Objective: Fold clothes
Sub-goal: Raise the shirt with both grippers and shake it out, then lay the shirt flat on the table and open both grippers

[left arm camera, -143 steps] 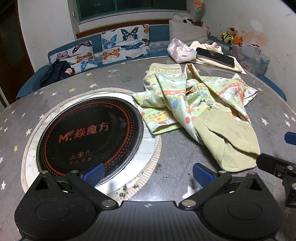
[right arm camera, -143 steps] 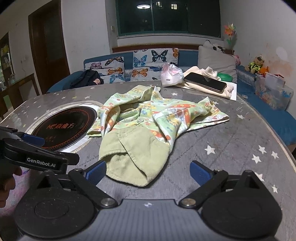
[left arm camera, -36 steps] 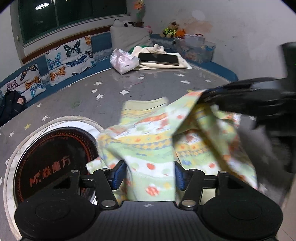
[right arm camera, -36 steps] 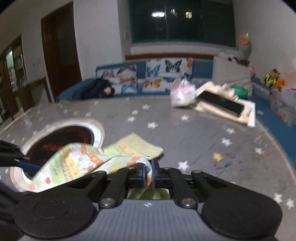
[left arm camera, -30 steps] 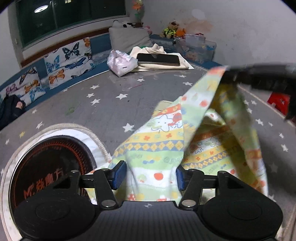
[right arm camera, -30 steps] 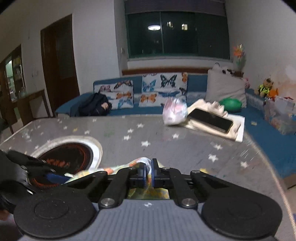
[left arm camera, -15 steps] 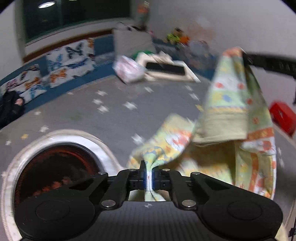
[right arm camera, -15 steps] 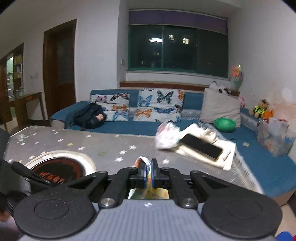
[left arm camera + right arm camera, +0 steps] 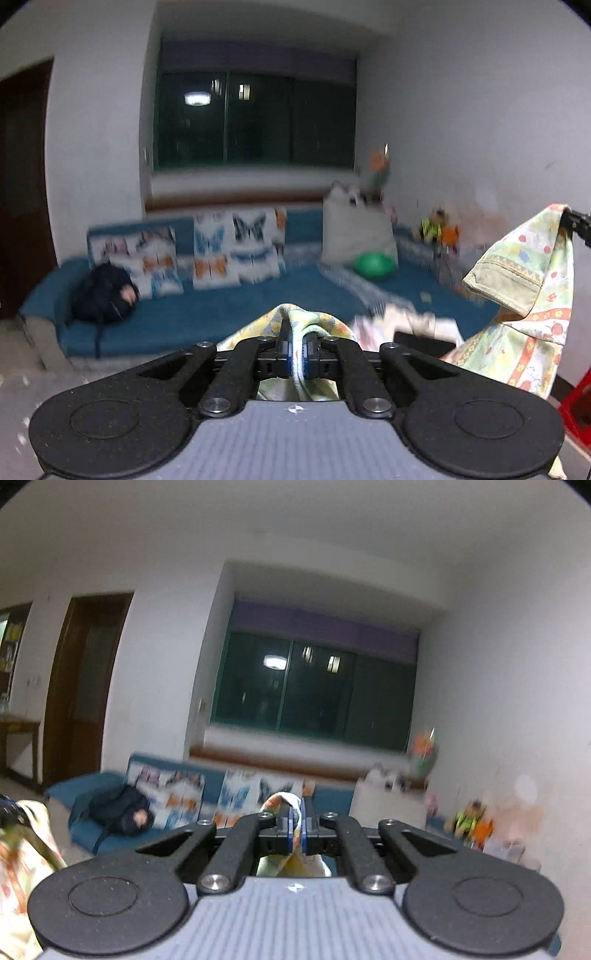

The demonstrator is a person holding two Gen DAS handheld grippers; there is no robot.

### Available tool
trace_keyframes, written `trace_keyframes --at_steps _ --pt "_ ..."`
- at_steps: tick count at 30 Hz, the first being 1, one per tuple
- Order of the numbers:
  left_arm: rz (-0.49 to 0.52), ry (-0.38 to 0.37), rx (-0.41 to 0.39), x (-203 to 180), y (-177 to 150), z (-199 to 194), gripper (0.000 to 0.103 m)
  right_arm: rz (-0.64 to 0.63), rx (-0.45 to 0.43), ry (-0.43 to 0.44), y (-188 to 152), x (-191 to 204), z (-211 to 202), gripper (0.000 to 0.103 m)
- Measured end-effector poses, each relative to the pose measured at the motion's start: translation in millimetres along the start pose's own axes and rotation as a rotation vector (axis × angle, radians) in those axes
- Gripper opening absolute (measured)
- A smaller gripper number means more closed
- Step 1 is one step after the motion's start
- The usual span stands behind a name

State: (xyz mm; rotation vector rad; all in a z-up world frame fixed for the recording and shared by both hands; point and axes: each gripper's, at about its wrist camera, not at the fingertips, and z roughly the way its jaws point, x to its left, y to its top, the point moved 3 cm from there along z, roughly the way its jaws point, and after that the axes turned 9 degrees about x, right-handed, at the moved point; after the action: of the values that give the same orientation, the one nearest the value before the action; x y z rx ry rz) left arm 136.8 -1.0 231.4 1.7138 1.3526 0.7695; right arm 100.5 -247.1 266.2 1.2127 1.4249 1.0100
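left gripper [image 9: 295, 356] jaws together, clamped on a pinch of the printed child's shirt [image 9: 524, 295]; cloth bunches out ahead of and below the jaws. right gripper [image 9: 296, 829] jaws likewise pressed shut on a thin edge of the same shirt, a loop of fabric poking out just ahead of them and more hanging beneath.

in the left wrist view the shirt hangs well off to the right of the jaws, draped from the other gripper's tip at the frame edge, olive lining showing at a cuff or hem. in the right wrist view a blurred patch of it sits far left of the jaws.

status, my read: garment is lifted and held at two points, off any table. both cameras face the sofa [image 9: 207, 314] and window [image 9: 314, 698]; no table visible. no fold made yet. left: spread it flat, lay it down, do every fold. early stage.

both views motion-blurred, so the exact grip points on the shirt are unclear.
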Motion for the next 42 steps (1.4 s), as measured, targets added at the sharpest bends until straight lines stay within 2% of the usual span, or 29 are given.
trace_keyframes --at_steps 4,7,14,18,22,24,27,29,31,32,35,38,40,42 --pt "0.040 0.002 0.003 1.9 -2.1 -22.7 0.005 -0.017 -0.018 0.013 -0.5 -1.9 -19.1 0.003" --pt "0.069 -0.011 0.096 -0.8 -32.7 -20.5 0.005 -0.009 0.030 0.037 -23.1 -3.5 -27.8 0.003" --pt "0.113 -0.076 0.356 -13.3 -140.0 -1.8 0.005 -0.040 0.297 0.086 -128.9 6.1 -31.4 0.003" --pt "0.143 -0.101 0.491 -26.1 -207.5 10.0 0.005 -0.096 0.433 0.127 -180.1 31.8 -41.0 0.003" --pt "0.152 -0.115 0.573 -30.0 -255.4 9.2 0.009 -0.169 0.582 0.161 -221.0 56.9 -45.9 0.005" --pt "0.166 -0.112 0.580 -29.0 -265.8 4.6 0.012 -0.196 0.625 0.165 -237.4 59.7 -51.8 0.007" --pt "0.175 -0.098 0.562 -24.0 -270.4 -5.0 0.025 -0.190 0.690 0.158 -260.5 53.3 -66.5 0.009" --pt "0.162 -0.088 0.553 -18.2 -268.5 -7.7 0.037 -0.187 0.722 0.139 -270.6 42.4 -74.6 0.017" --pt "0.155 -0.086 0.545 -13.4 -267.5 -11.8 0.042 -0.171 0.740 0.123 -275.9 34.9 -81.9 0.026" --pt "0.152 -0.083 0.540 -11.4 -266.3 -13.3 0.048 -0.162 0.748 0.115 -278.3 31.3 -85.6 0.029" --pt "0.156 -0.072 0.517 -3.8 -264.7 -22.9 0.059 -0.142 0.743 0.086 -277.2 18.3 -96.2 0.037" --pt "0.147 -0.059 0.511 1.6 -263.0 -29.9 0.060 -0.157 0.690 0.042 -265.2 10.6 -110.4 0.041" --pt "0.144 -0.061 0.489 -0.8 -258.7 -35.2 0.060 -0.159 0.641 0.043 -253.9 12.5 -118.7 0.041" --pt "0.149 -0.063 0.458 -6.0 -253.3 -41.0 0.060 -0.142 0.603 0.079 -246.4 18.8 -120.4 0.041"
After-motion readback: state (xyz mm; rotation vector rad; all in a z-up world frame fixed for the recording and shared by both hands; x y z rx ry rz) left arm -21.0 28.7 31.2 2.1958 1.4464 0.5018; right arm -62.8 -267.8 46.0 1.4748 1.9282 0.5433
